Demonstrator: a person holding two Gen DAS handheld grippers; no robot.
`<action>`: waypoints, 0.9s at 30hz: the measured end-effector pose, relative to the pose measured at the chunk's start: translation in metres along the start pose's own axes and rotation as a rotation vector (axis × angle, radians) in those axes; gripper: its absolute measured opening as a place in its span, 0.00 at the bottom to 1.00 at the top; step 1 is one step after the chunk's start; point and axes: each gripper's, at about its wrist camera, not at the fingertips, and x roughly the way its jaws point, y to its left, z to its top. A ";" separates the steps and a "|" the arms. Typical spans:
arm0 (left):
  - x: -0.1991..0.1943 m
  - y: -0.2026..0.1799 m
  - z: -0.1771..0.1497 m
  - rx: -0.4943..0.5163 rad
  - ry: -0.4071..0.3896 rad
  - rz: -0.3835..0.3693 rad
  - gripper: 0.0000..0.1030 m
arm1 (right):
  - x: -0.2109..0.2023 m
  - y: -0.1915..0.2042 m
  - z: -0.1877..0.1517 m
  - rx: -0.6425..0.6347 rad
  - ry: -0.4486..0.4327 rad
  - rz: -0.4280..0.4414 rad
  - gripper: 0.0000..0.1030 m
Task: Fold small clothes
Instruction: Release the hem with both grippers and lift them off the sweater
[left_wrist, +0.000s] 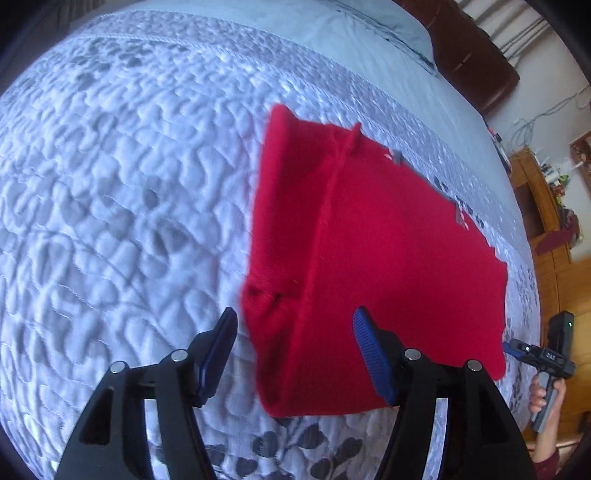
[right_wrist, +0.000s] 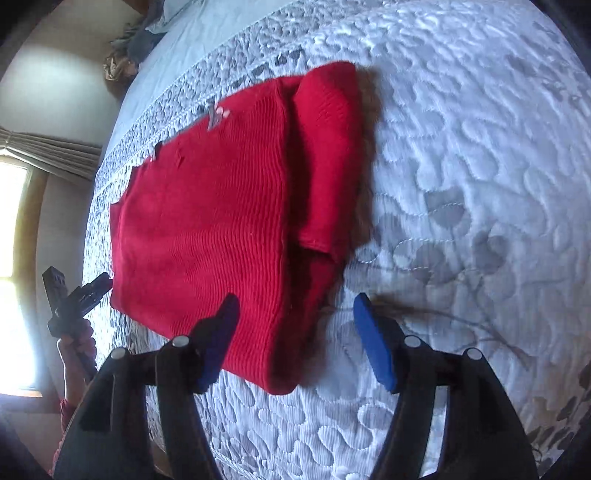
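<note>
Two handheld grippers hover over a red knitted garment (left_wrist: 388, 258) that lies flat on a white quilted bedspread (left_wrist: 110, 184) with grey leaf motifs. Left gripper (left_wrist: 295, 354): jaws spread wide, blue-padded fingers (left_wrist: 373, 354) holding nothing, poised above the garment's near edge, where one side panel is folded inward along a raised seam. Right gripper (right_wrist: 295, 343): jaws likewise parted and empty, positioned above the near corner of the garment (right_wrist: 207, 221); a folded strip of red fabric lies doubled over along the side facing the open bedspread (right_wrist: 461, 147). Each wrist view shows the opposite gripper at the garment's far corner, held in a hand. A pale blue sheet (left_wrist: 314, 22) covers the head of the bed; wooden furniture (left_wrist: 546, 229) stands beside it, and a curtained window (right_wrist: 14, 240) is bright in the right wrist view.
</note>
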 end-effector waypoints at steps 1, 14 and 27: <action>0.004 -0.003 -0.001 0.006 0.009 0.002 0.64 | 0.002 0.000 0.000 0.003 0.001 0.004 0.63; 0.023 -0.026 -0.006 -0.006 0.043 -0.039 0.36 | 0.033 0.027 0.002 -0.042 0.032 0.125 0.42; -0.002 -0.036 -0.021 0.008 0.016 0.036 0.10 | -0.005 0.037 -0.019 -0.073 0.006 0.081 0.09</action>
